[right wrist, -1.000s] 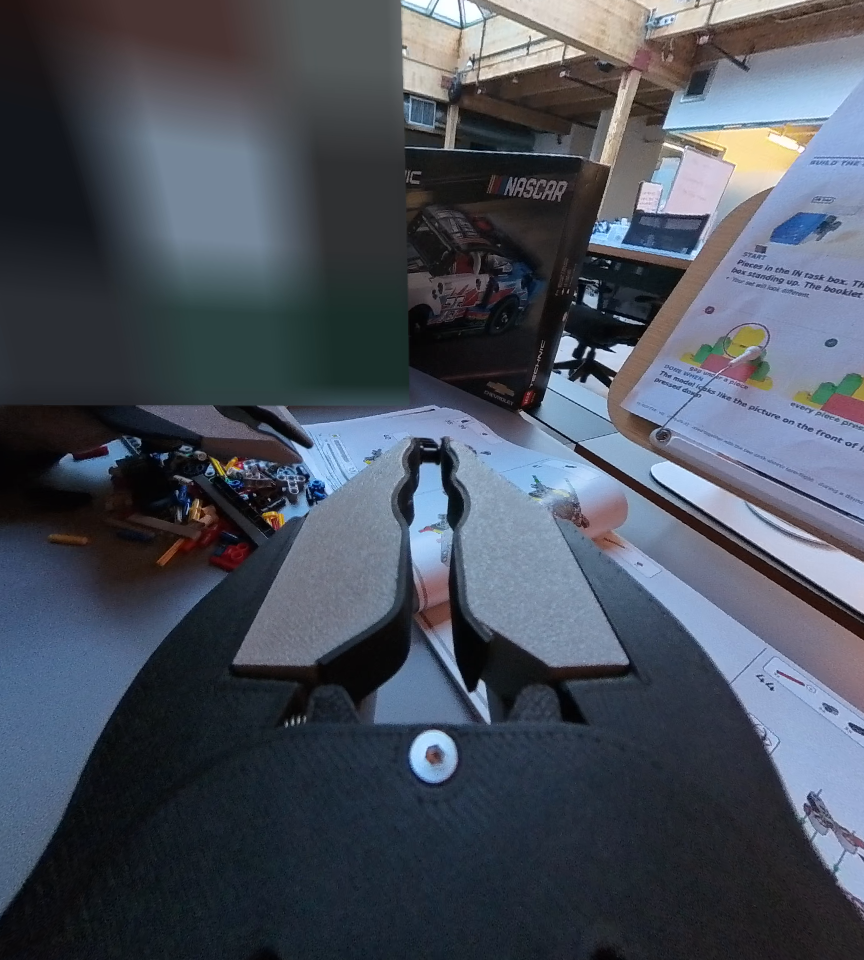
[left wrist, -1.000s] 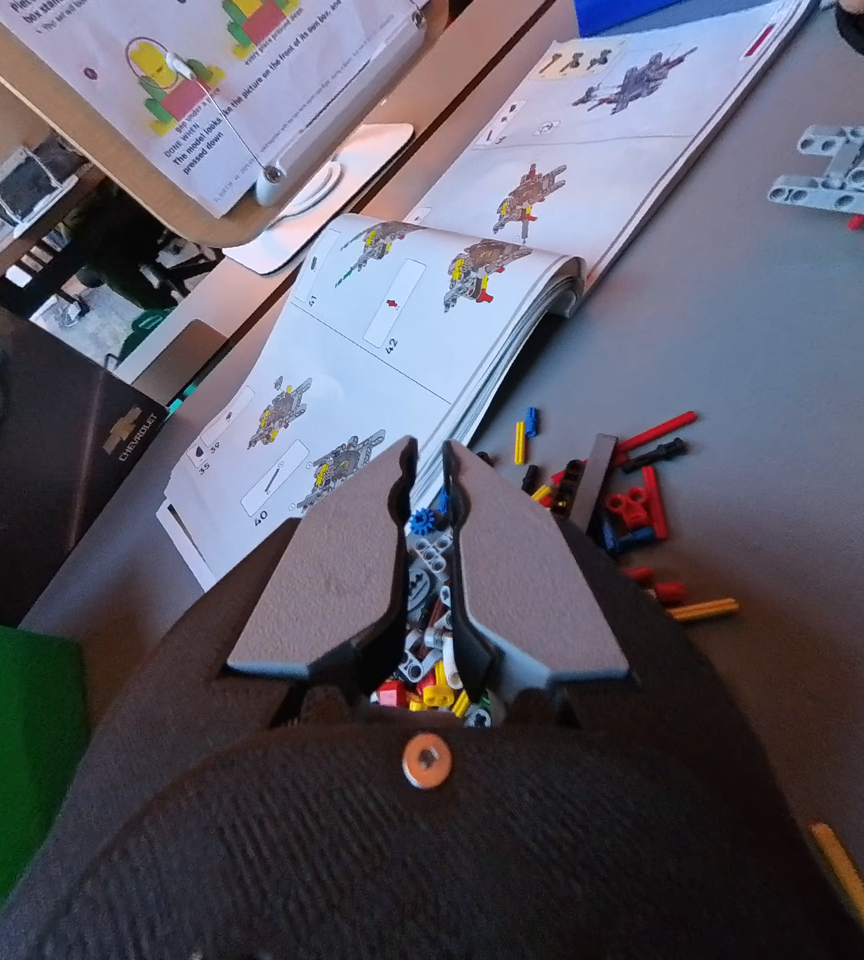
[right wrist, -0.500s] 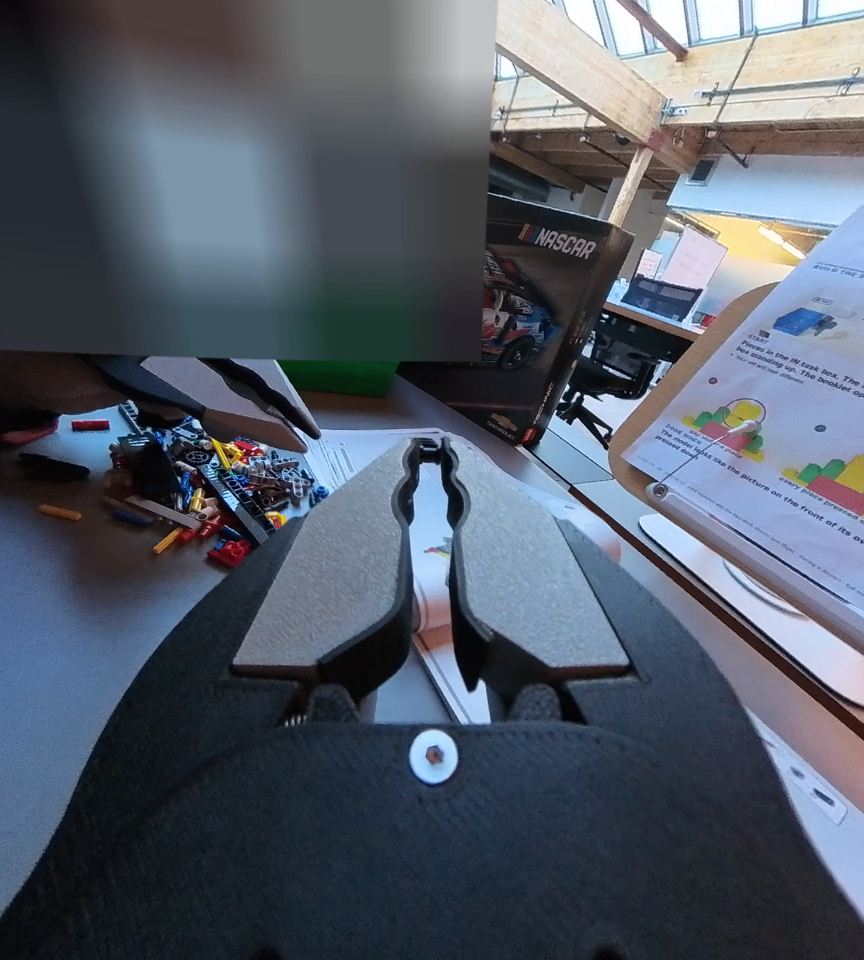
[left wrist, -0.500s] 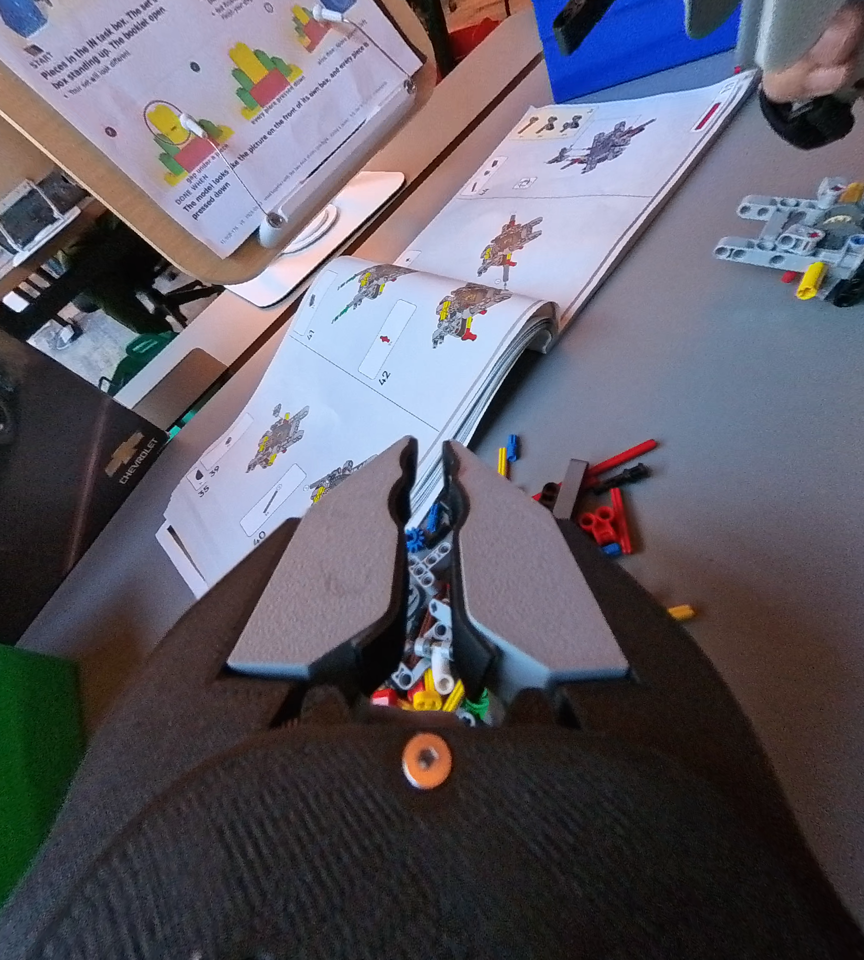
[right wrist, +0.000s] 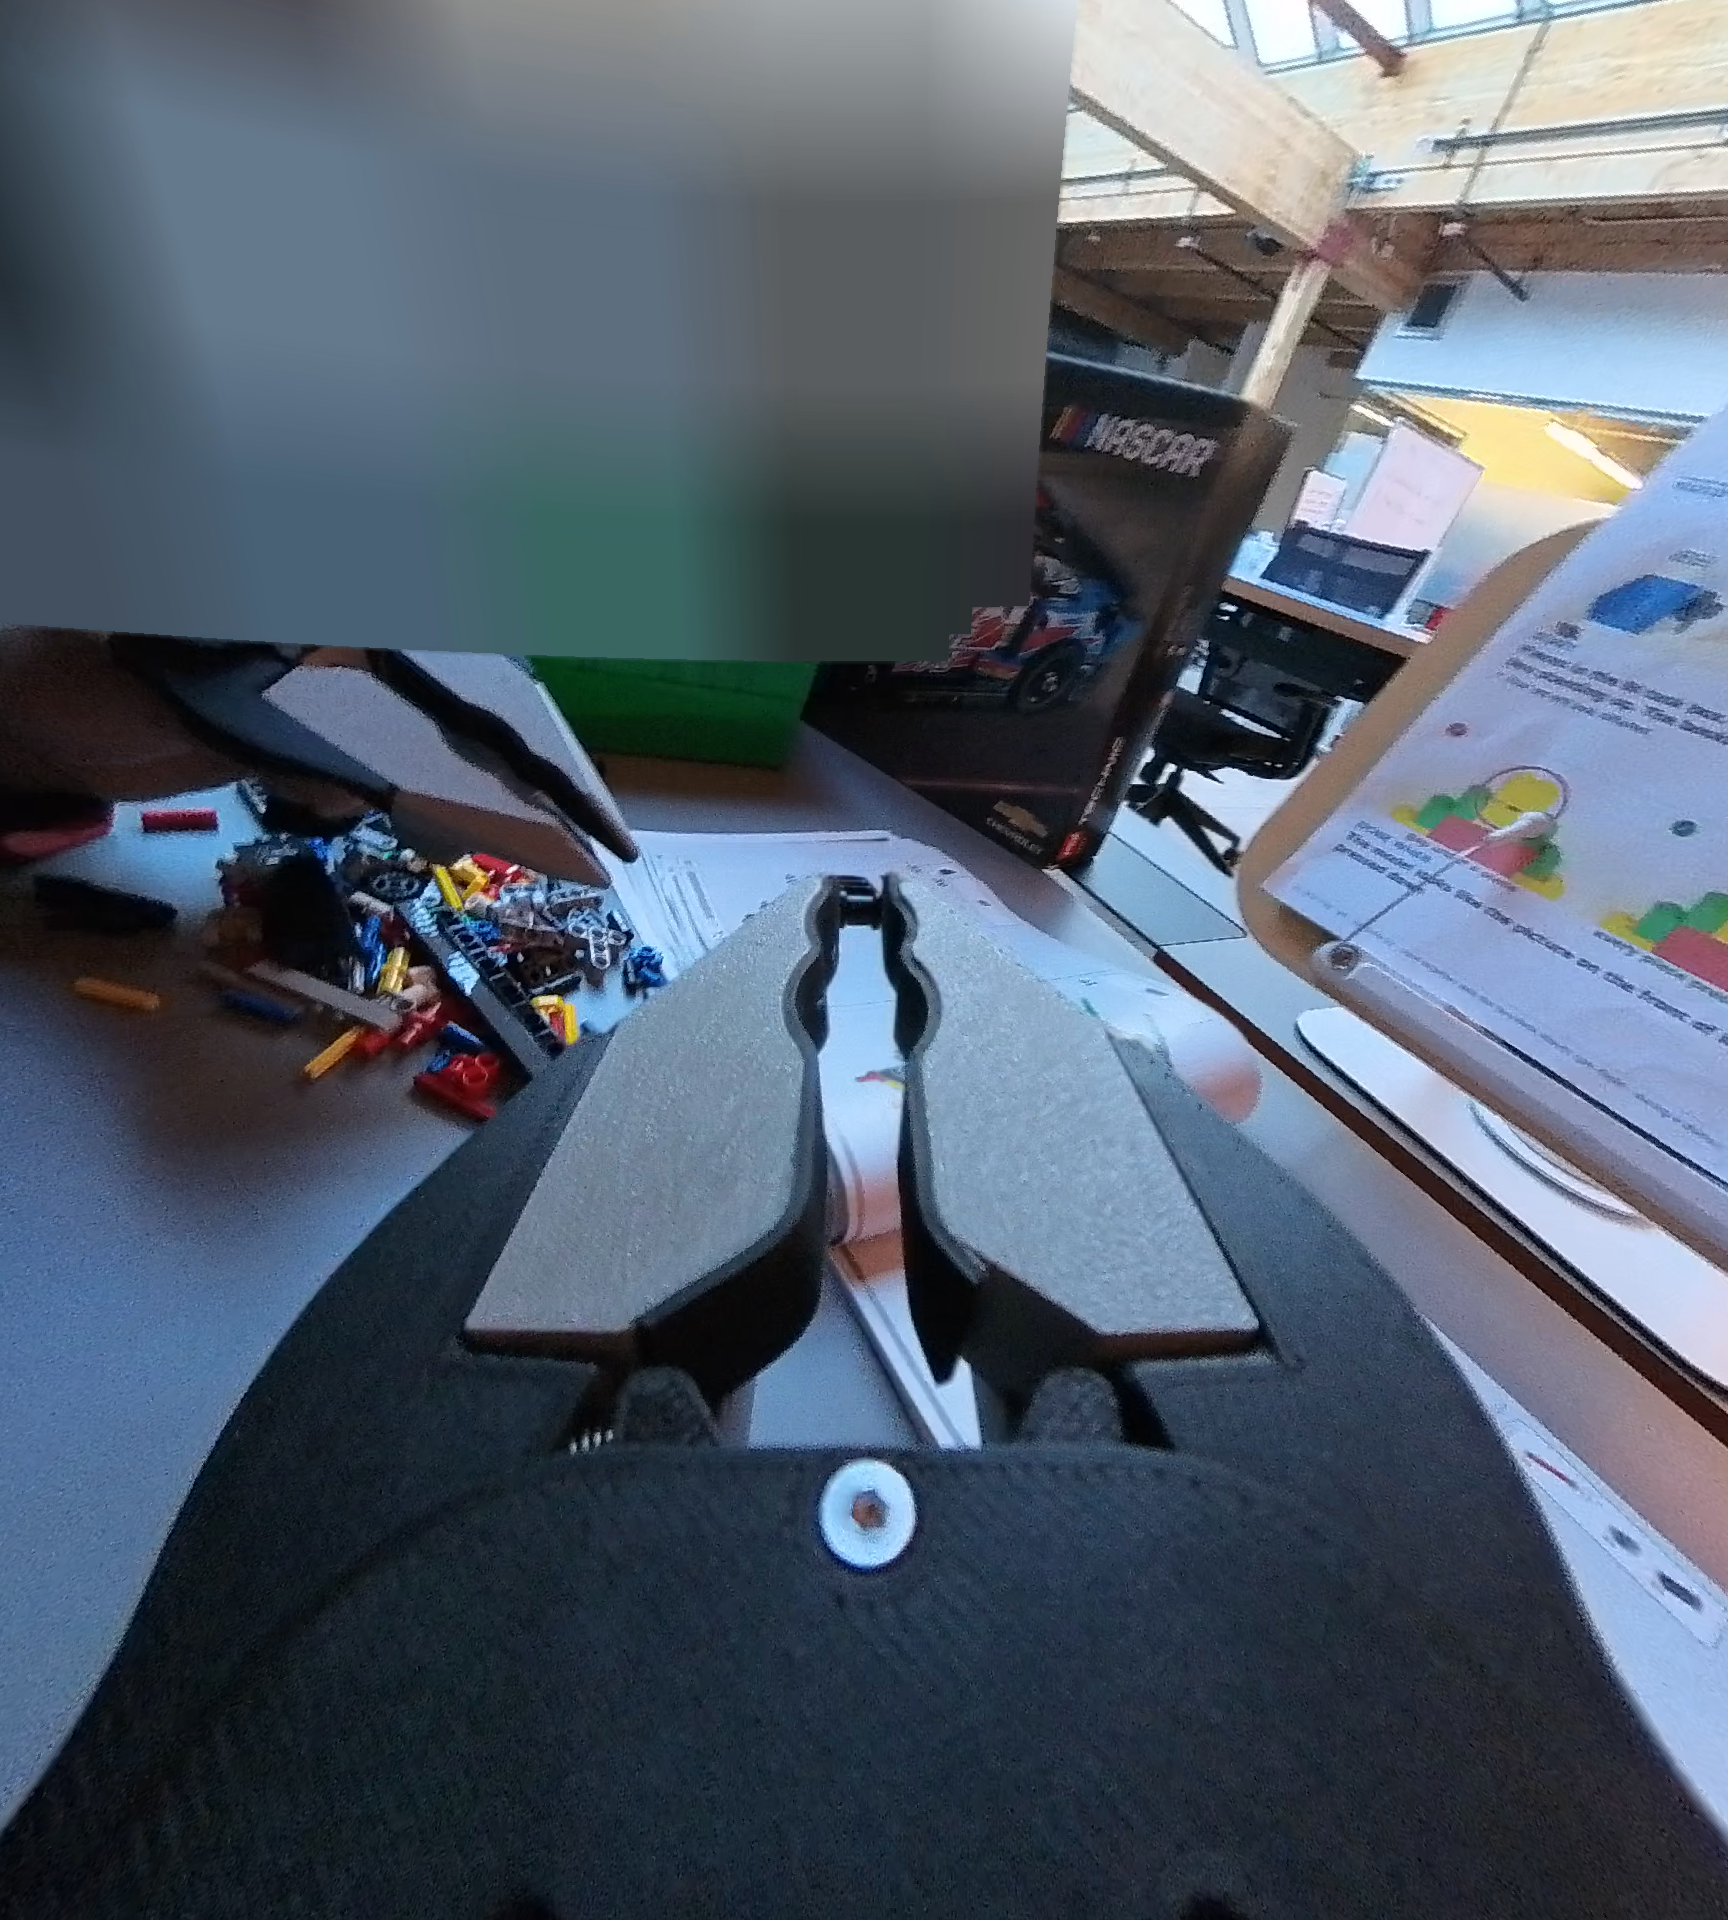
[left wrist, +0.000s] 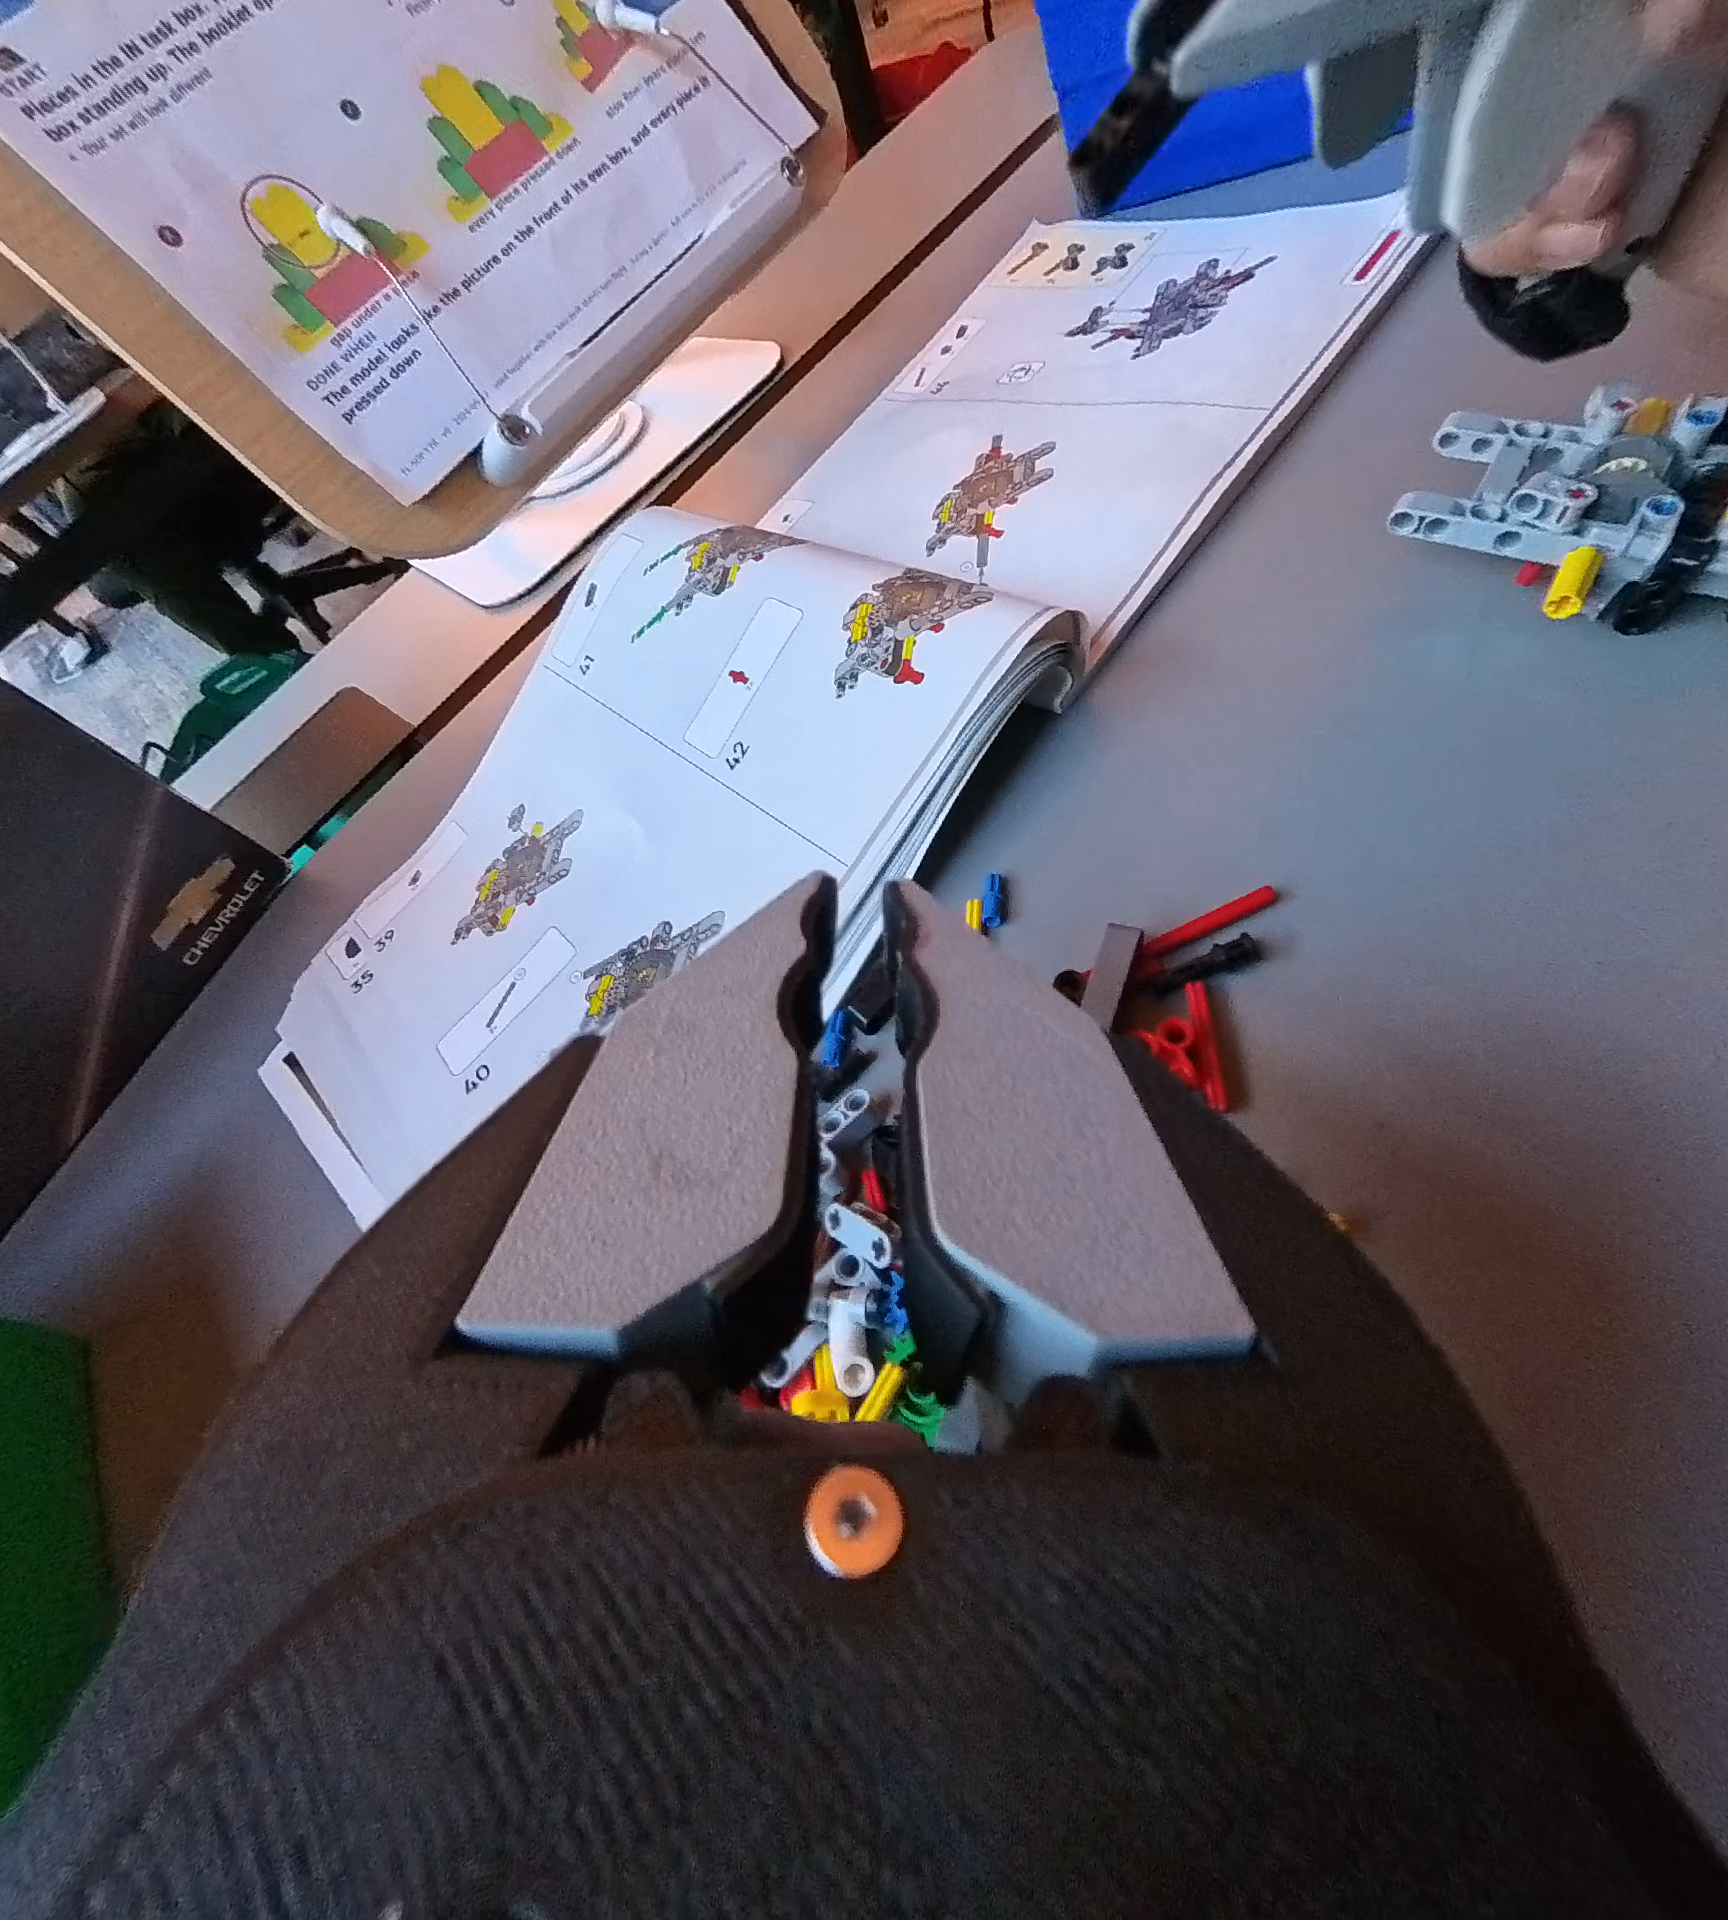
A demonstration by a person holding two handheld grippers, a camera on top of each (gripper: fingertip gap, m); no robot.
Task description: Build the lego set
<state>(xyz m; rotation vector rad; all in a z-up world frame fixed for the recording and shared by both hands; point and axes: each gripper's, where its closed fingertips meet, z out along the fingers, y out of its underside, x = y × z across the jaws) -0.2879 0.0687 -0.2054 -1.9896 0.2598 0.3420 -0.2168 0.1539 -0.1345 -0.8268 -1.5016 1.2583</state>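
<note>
My left gripper (left wrist: 858, 904) hovers over a pile of small coloured building pieces (left wrist: 855, 1299) on the grey table, beside the open instruction booklet (left wrist: 694, 727). Its jaws stand a narrow slit apart with nothing between the tips. It also shows in the right wrist view (right wrist: 486, 790), low over the same pile (right wrist: 486, 935). My right gripper (right wrist: 857, 899) is shut on a small black piece (right wrist: 855, 906) pinched at its fingertips, raised above the booklet (right wrist: 735, 883). A hand holds it at the upper right of the left wrist view (left wrist: 1462, 104).
A partly built grey model (left wrist: 1618, 509) lies on the table at the right. Red axles (left wrist: 1213, 920) lie by the pile. A black set box (right wrist: 1130, 644) and a green bin (right wrist: 673, 696) stand behind. A sheet on a wooden stand (right wrist: 1618, 831) is beyond the booklet. The grippers' ends are close to 15 cm from one another.
My left gripper has pulled back and up from the pile, bringing the grey model and the right gripper into its view. My right gripper has risen, still pinching the black piece.
</note>
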